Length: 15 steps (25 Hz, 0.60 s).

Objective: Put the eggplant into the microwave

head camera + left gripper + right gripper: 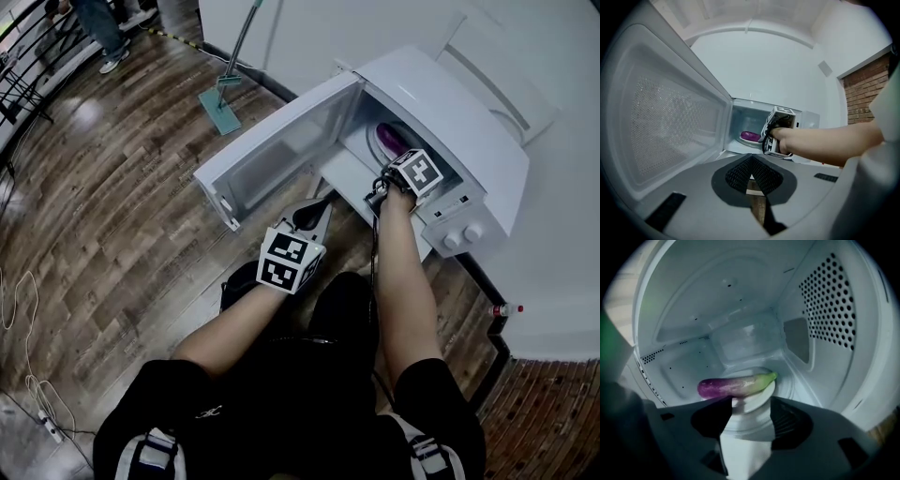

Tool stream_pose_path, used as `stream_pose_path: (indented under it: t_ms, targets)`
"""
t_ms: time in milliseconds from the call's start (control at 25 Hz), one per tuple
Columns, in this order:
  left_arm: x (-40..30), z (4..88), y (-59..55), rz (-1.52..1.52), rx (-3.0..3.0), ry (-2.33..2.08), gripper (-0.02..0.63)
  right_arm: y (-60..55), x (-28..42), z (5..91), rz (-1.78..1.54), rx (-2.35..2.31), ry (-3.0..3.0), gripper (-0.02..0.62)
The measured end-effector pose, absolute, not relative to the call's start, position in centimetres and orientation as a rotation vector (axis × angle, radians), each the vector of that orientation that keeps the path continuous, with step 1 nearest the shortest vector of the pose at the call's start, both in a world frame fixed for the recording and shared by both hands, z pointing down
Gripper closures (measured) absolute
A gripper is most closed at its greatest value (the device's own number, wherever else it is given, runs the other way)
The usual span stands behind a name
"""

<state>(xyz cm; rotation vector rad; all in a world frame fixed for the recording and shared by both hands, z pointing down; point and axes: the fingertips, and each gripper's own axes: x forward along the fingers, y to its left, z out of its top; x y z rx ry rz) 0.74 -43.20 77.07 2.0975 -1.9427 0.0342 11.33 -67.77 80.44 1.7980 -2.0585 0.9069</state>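
The purple eggplant (736,384), green at its stem end, lies across a small white plate (757,398) on the floor of the white microwave (469,131). My right gripper (749,420) reaches into the cavity and stands open, with the eggplant just beyond its fingertips and free of the pads. In the head view the right gripper (392,161) sits at the cavity mouth next to the eggplant (392,138). The left gripper (751,169) is shut on nothing, held low in front of the open door (661,117); it sees the eggplant (750,136) inside.
The microwave door (272,150) swings out to the left over the wooden floor. A mop (225,94) lies behind it. Cables (28,375) trail at the lower left, and a small red-capped bottle (506,309) stands on the white counter at the right.
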Motion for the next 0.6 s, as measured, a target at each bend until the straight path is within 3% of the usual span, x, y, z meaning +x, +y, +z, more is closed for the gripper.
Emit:
stream_pose_path:
  t_ms: [320,360,400,440,600]
  targets:
    - [1.4,76.6,-44.2,0.03,2.108,-1.944,0.607,-66.0,11.7,78.2,0.739,1.78,-2.214,0.328]
    - [1.3,76.3,-44.5,0.029,2.109,-1.949,0.607,-65.3,11.8,77.7,0.707,1.775,-2.251,0.381]
    - [1.3,76.1,-44.7,0.028,2.112,-1.954,0.607,-64.6,11.8,77.2,0.665,1.768,-2.294,0.511]
    - [1.2,75.9,-45.0,0.026,2.116,-1.958,0.607,-63.7,11.6,76.7,0.609,1.742,-2.352,0.581]
    - [1.4,75.1,-46.2,-0.007,2.119,-1.942,0.607,-59.0,9.5,74.8,0.225,1.499,-2.583,0.581]
